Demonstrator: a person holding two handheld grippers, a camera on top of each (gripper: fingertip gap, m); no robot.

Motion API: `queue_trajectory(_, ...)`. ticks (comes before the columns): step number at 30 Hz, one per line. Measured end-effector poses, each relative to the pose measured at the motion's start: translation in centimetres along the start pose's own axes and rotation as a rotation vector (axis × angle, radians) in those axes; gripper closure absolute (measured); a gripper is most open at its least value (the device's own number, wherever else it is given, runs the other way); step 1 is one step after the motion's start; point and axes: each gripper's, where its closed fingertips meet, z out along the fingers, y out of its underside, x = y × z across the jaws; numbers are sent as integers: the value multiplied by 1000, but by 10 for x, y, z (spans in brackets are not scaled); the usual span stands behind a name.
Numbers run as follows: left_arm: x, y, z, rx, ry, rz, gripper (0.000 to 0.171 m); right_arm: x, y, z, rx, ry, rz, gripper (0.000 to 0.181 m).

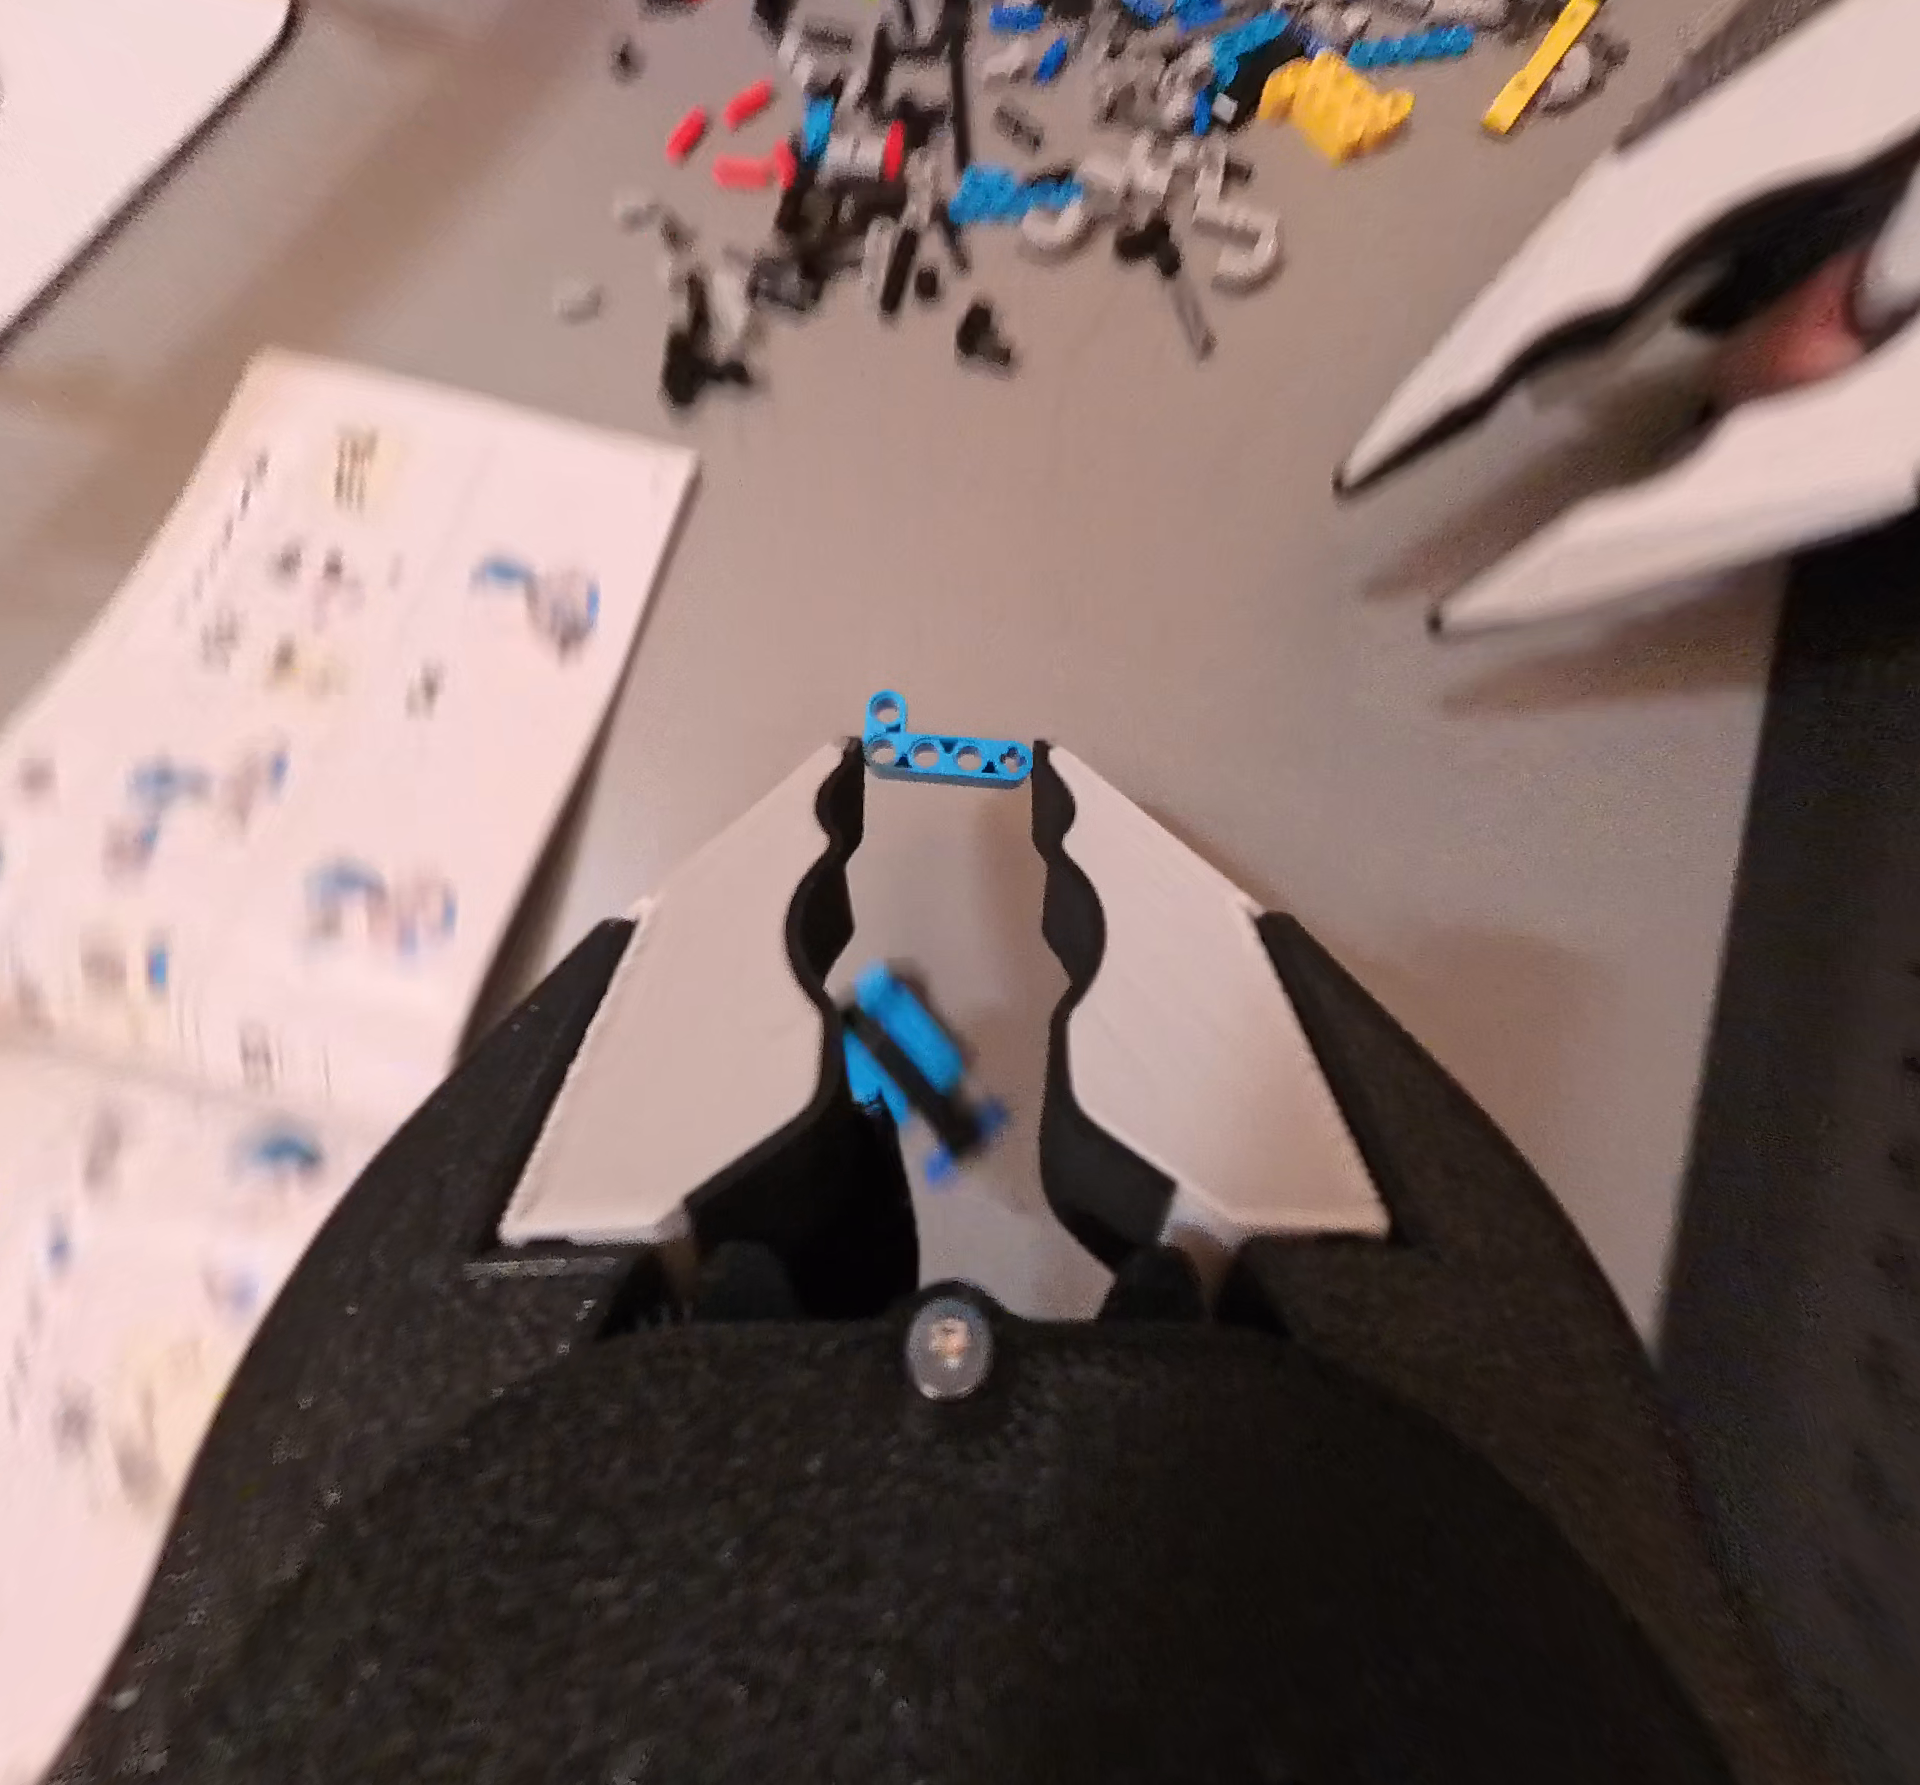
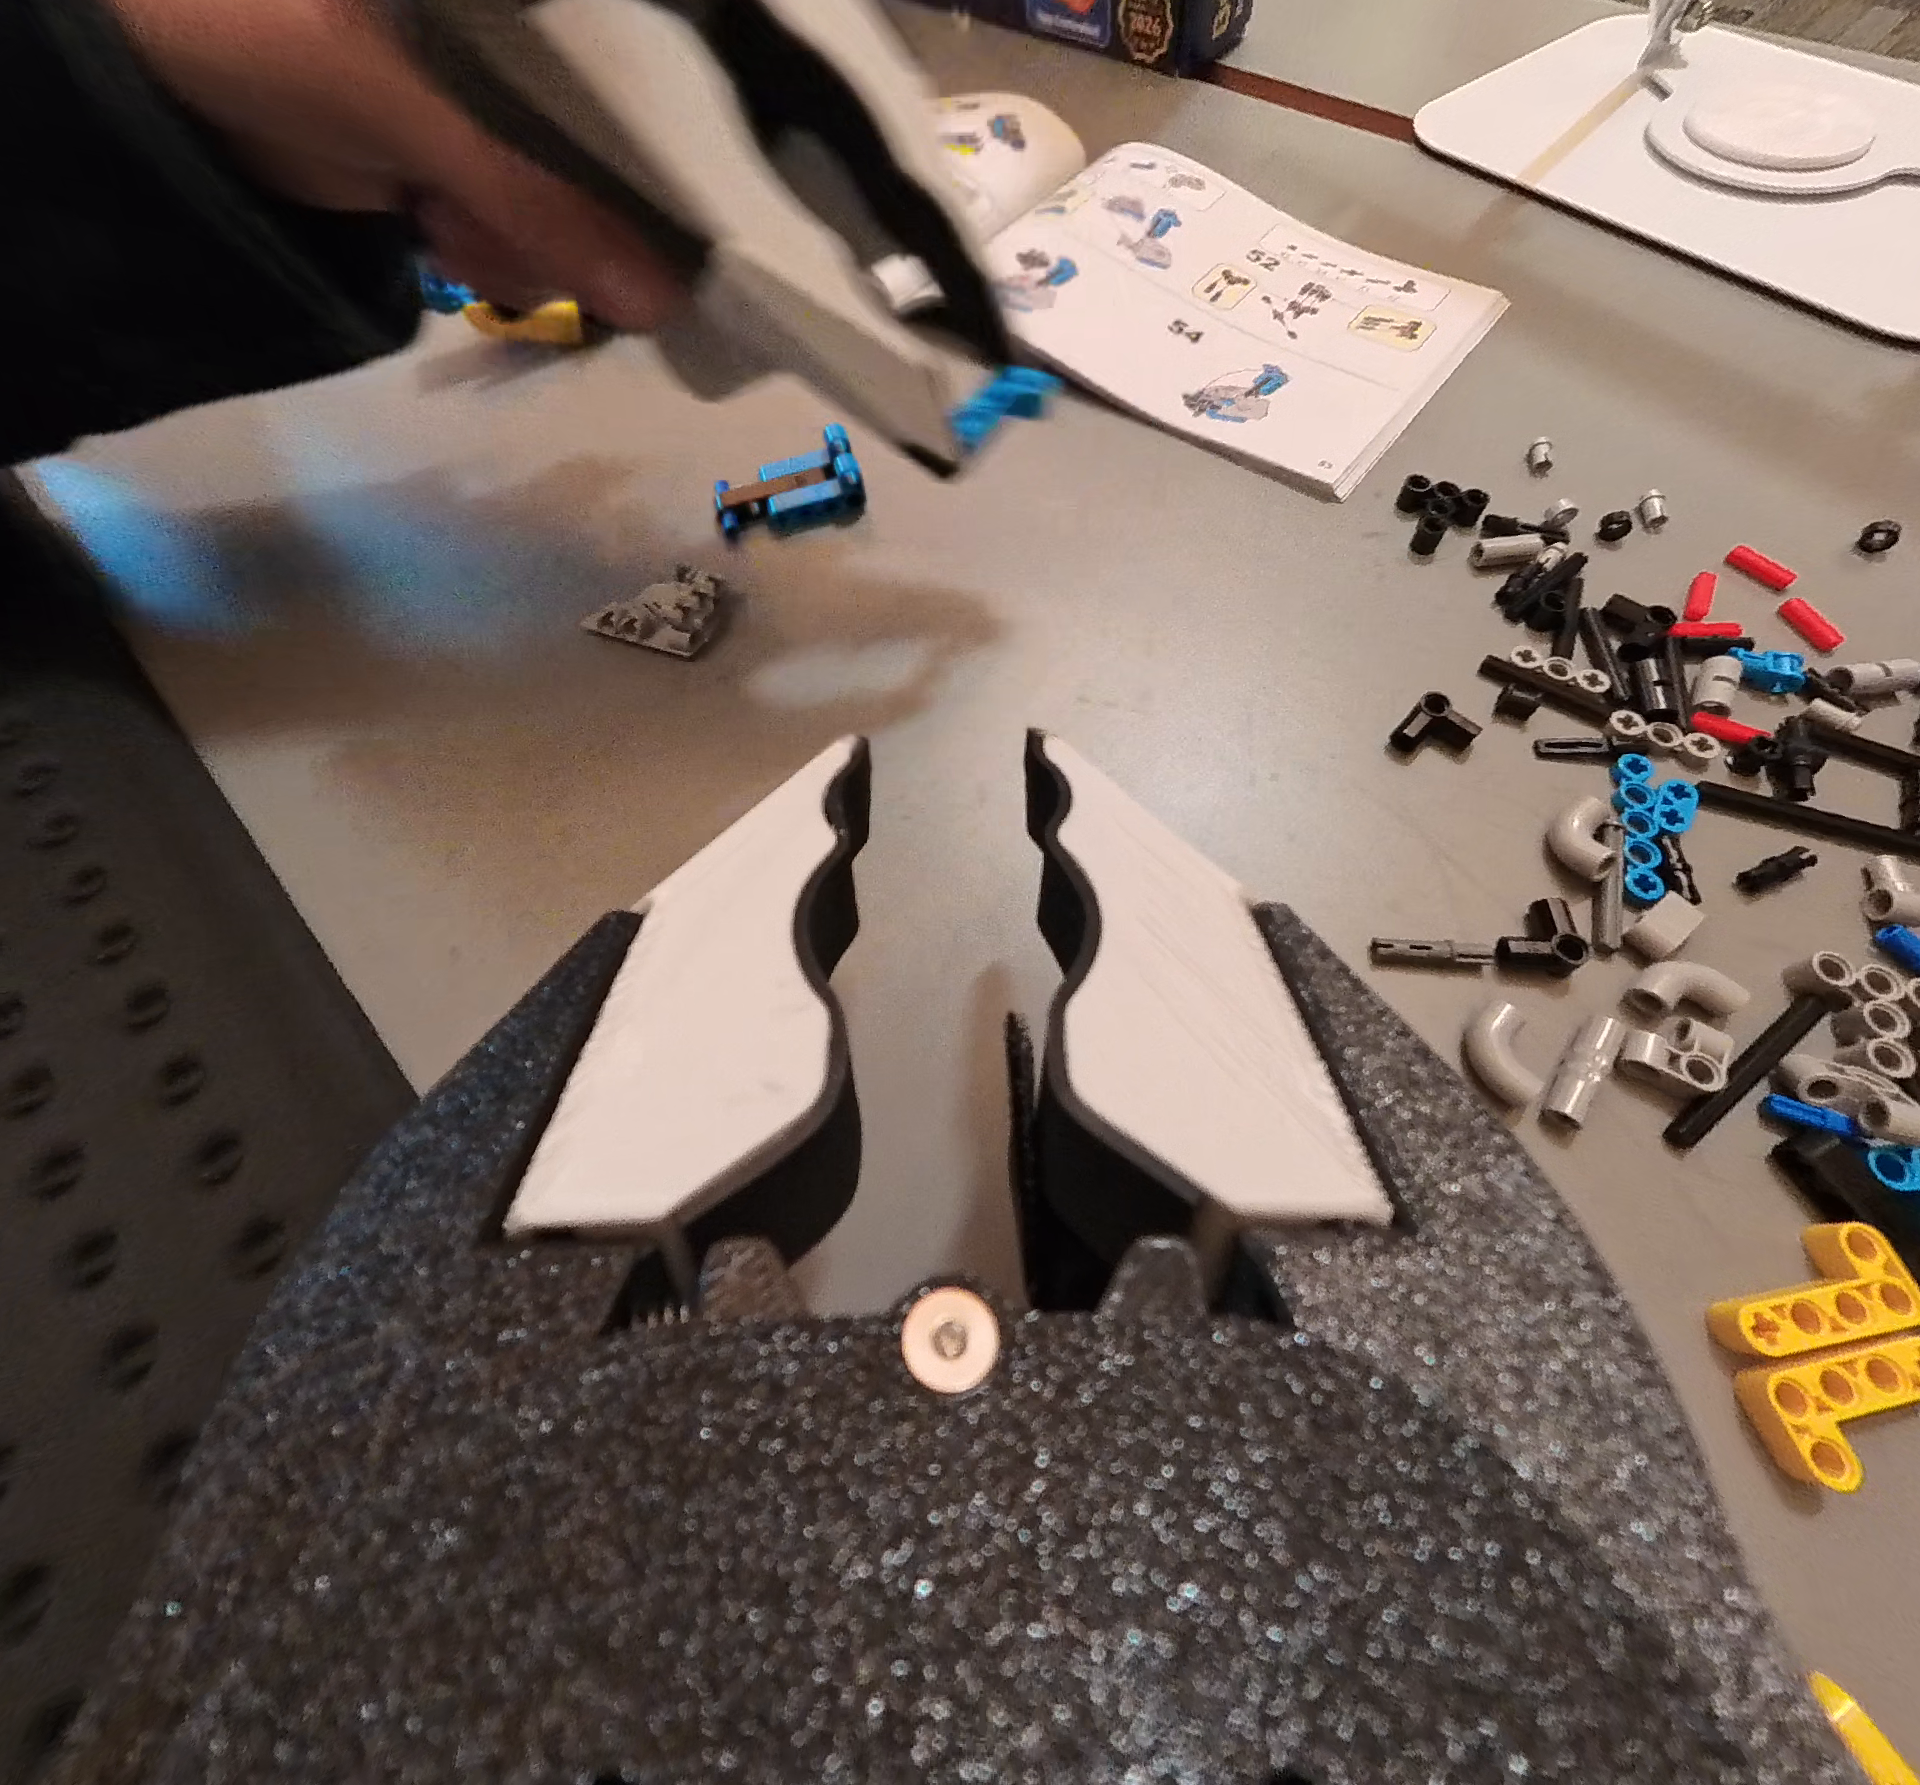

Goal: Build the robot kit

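Left gripper (image 1: 948,761) has its fingers clamped on a small blue L-shaped beam (image 1: 940,751), held up off the grey bench (image 1: 1039,530) above a little blue assembly (image 2: 790,492). Right gripper (image 2: 945,748) hangs over bare bench, fingers apart and holding nothing, loose parts pile (image 2: 1683,800) just beside it.

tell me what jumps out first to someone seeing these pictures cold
The left gripper pinches a small blue L-shaped plastic beam with round holes at its fingertips, above the grey table. A messy heap of black, grey, red, blue and yellow building pieces sprawls to the right of the open, empty right gripper. An open white instruction booklet lies beyond.
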Motion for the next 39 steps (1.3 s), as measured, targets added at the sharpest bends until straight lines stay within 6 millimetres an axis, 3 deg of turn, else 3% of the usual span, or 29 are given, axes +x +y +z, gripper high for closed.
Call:
queue_trajectory(2, 6, 37, -27, -23, -35, -99, 140, 1, 0, 1, -3, 1, 4, 152)
queue_trajectory(5, 23, 88, -49, -86, -72, -144, 140, 10, 1, 2, -8, 45, 27, 147)
queue_trajectory(8, 38, 107, -54, -84, -69, -171, 140, 30, -2, -2, 20, 129, 70, 153)
queue_trajectory(15, 35, 110, -45, -25, -55, -230, 140, 93, 22, -24, -65, 388, 161, 149)
queue_trajectory(18, 37, 110, -44, -19, -57, -210, 136, 108, 38, -32, -132, 414, 166, 149)
queue_trajectory(21, 39, 96, -50, 77, -33, -243, 133, 118, 47, -38, -177, 430, 175, 150)
queue_trajectory(26, 13, 67, -68, 357, -136, -344, 134, 138, 46, -48, -213, 475, 153, 158)
queue_trajectory(30, -11, 73, -81, 377, -275, -332, 134, 157, 38, -54, -239, 497, 131, 159)
queue_trajectory(33, -18, 81, -80, 341, -310, -345, 136, 172, 29, -52, -245, 501, 136, 159)
queue_trajectory(39, -16, 81, -79, 327, -324, -315, 137, 199, 25, -33, -276, 487, 160, 158)
